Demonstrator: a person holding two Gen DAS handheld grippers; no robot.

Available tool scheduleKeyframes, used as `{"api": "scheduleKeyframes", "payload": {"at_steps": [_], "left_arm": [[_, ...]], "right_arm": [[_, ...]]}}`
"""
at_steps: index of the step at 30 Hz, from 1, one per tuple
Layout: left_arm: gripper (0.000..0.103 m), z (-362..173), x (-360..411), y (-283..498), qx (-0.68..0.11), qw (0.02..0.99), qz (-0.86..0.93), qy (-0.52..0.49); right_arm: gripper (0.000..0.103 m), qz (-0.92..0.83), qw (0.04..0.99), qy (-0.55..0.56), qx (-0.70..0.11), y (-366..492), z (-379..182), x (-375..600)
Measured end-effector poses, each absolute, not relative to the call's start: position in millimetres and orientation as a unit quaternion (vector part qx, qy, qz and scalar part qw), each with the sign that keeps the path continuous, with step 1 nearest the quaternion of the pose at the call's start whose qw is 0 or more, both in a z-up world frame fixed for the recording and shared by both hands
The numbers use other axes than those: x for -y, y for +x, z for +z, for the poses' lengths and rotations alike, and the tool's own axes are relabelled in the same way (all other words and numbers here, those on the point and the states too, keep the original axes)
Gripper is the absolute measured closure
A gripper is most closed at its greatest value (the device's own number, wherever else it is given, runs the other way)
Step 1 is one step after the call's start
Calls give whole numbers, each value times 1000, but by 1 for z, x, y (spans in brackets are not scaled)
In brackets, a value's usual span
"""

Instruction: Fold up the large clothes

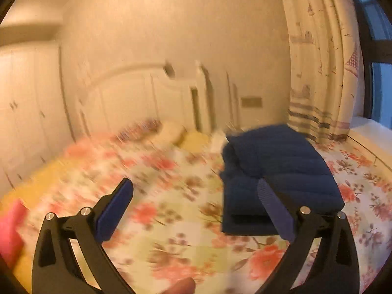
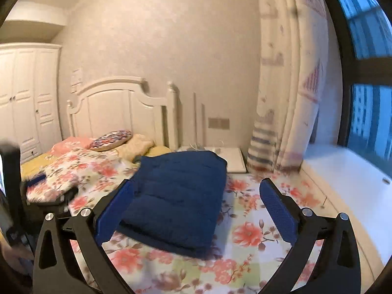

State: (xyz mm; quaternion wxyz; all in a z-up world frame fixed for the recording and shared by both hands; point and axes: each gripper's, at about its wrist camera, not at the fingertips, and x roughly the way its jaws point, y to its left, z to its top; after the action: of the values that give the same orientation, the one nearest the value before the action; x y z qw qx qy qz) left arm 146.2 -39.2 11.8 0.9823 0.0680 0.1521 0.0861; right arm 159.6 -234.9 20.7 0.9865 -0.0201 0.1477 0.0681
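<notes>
A dark blue quilted garment (image 1: 276, 171) lies folded into a thick rectangle on the floral bedspread (image 1: 171, 220). It also shows in the right wrist view (image 2: 178, 196). My left gripper (image 1: 196, 191) is open and empty, above the bed, with the garment at its right finger. My right gripper (image 2: 196, 191) is open and empty, above the garment's near edge. The left gripper (image 2: 49, 191) shows blurred at the left of the right wrist view.
A white headboard (image 2: 117, 107) and several pillows (image 2: 110, 140) are at the far end of the bed. A white wardrobe (image 2: 27, 93) stands left. A patterned curtain (image 2: 286, 73), window (image 2: 367, 98) and white sill (image 2: 343, 171) are at the right.
</notes>
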Motion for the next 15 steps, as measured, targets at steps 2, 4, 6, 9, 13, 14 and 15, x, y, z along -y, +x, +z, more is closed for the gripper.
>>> {"api": "scheduleKeyframes", "payload": {"at_steps": [2,4,6,9,13,14,15], "left_arm": [[2,20,44,123,-136,983,97,76],[2,23,45,106,-139,987,56,60],[2,20,43,96,-160,986,22,36],[2,12,43,87,-184,983,-2,17],[2,10,49,83,-182,983,-9,26],[2,11,50,81,-179,983,-10,29],[2,10,51,84,-179,983,-9,31]], "right_arm": [[4,60,986,-22,-155,143,12,228],[4,58,985,-18,-159,130,2,224],[4,62,983,-16,-169,123,-7,223],[4,51,982,-34,-180,122,-9,221],[4,49,984,-31,-168,119,-1,222],[4,49,984,-34,-168,119,-1,221],[4,47,984,-41,-169,120,-3,218]]}}
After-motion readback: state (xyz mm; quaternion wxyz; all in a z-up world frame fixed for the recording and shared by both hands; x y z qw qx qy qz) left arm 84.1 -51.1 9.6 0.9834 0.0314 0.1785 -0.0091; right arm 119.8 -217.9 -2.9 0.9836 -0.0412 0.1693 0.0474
